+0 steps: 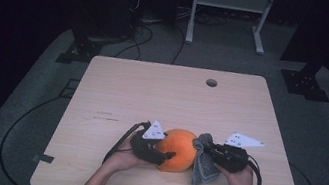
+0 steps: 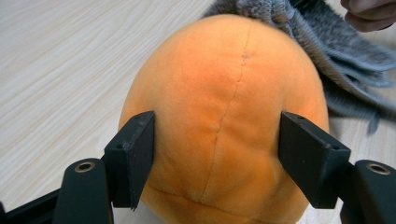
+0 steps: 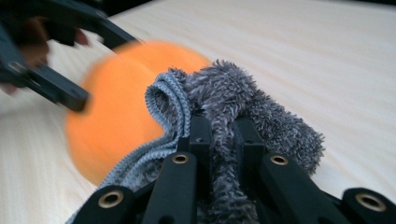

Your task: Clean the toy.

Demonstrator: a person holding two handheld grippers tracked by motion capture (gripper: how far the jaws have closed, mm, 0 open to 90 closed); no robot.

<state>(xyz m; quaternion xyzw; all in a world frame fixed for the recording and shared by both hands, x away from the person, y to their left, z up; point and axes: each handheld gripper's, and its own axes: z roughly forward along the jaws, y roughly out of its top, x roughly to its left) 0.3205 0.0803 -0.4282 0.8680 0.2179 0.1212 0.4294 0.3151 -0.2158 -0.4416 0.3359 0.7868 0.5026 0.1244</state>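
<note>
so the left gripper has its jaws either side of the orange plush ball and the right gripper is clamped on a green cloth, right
Not quite: the cloth is grey, not green, as the right gripper view shows, with the right gripper clamped on a fold of it. The rest stands: in the left gripper view the left gripper has its jaws either side of the orange plush ball.

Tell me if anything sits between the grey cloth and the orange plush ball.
Nothing visible does. The grey fluffy cloth, pinched in the right gripper, already lies against the round orange plush ball, which the left gripper straddles.
</note>
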